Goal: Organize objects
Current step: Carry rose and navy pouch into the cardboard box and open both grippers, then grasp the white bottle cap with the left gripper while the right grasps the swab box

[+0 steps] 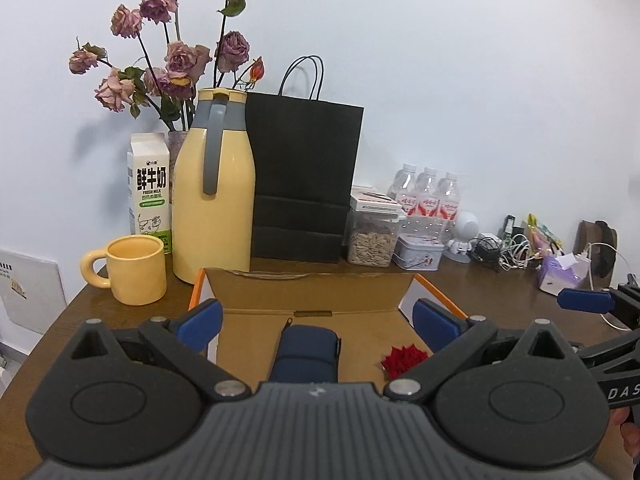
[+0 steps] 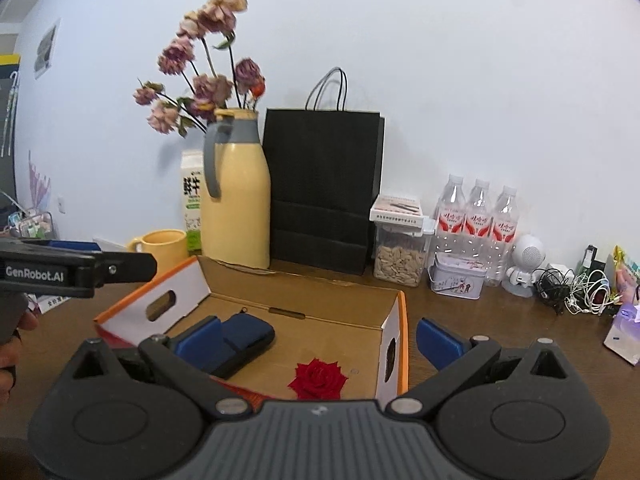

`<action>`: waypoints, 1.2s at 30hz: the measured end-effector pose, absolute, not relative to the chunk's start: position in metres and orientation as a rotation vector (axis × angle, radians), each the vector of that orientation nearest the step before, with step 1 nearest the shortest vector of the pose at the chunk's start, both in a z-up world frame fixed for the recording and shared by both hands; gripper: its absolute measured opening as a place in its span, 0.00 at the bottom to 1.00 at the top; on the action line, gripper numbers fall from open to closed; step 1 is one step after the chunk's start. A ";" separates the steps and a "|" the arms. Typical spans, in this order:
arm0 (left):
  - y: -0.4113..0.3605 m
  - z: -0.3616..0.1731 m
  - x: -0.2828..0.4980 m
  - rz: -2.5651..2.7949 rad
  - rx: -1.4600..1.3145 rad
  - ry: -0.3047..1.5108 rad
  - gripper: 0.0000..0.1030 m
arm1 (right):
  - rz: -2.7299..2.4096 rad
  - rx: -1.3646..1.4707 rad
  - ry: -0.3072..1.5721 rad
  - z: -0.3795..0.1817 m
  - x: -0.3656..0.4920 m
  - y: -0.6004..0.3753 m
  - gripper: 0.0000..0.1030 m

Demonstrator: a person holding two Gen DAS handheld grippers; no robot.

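My left gripper (image 1: 316,324) stands wide open with nothing between its blue pads (image 1: 202,326), low in the middle of the left wrist view. Between the spread pads, lower centre of that frame, lies a navy zip pouch (image 1: 306,354) on the floor of an open cardboard box (image 1: 312,292). Just right of the pouch, apart from it, a red rose head (image 1: 402,360) lies on the same box floor.

My right gripper (image 2: 318,338) is also spread wide and holds nothing. In the right wrist view the pouch (image 2: 244,340) shows partly behind my left-hand pad (image 2: 198,338), at lower left of centre, and the rose head (image 2: 318,378) sits at lower centre, near the box's right wall. The box (image 2: 344,316) has orange-edged white side flaps with hand slots.

At the right edge of the left wrist view my other gripper's blue fingertip (image 1: 586,300) pokes in; at the left edge of the right wrist view the left gripper's black body, marked GenRobot.AI, crosses in, with part of a hand below it.

Behind the box on the brown table (image 1: 496,300), from upper left to right of the frame: a yellow mug (image 1: 136,270), a milk carton (image 1: 148,192), a yellow thermos jug (image 1: 214,184) with dried roses (image 1: 176,52) behind it, a black paper bag (image 1: 304,176), a clear jar of seeds (image 1: 370,236), a small tin (image 1: 418,252), three water bottles (image 1: 428,198), a small white robot figure (image 1: 464,236), tangled cables (image 1: 504,250) and a tissue pack (image 1: 560,274).
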State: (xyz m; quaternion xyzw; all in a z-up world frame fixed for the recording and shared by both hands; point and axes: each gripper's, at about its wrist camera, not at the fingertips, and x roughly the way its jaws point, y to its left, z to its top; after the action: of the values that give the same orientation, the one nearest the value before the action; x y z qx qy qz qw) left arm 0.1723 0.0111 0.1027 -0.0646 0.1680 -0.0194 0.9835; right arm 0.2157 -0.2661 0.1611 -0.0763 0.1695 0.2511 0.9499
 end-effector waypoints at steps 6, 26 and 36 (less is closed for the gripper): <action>0.016 0.095 0.138 -0.041 -0.129 0.347 1.00 | 0.539 -0.136 0.323 0.156 0.177 -0.279 1.00; 0.039 0.024 0.072 0.015 -0.180 0.531 1.00 | 0.526 -0.072 0.436 0.076 0.091 -0.293 1.00; 0.039 0.018 0.071 0.026 -0.178 0.562 1.00 | 0.491 -0.100 0.481 0.055 0.109 -0.281 1.00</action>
State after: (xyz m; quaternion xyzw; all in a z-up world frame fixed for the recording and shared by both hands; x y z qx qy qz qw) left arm 0.0709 0.0388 0.0178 -0.0876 0.2769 0.0130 0.9568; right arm 0.1092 -0.2808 0.0554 -0.0490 0.2355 0.2404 0.9404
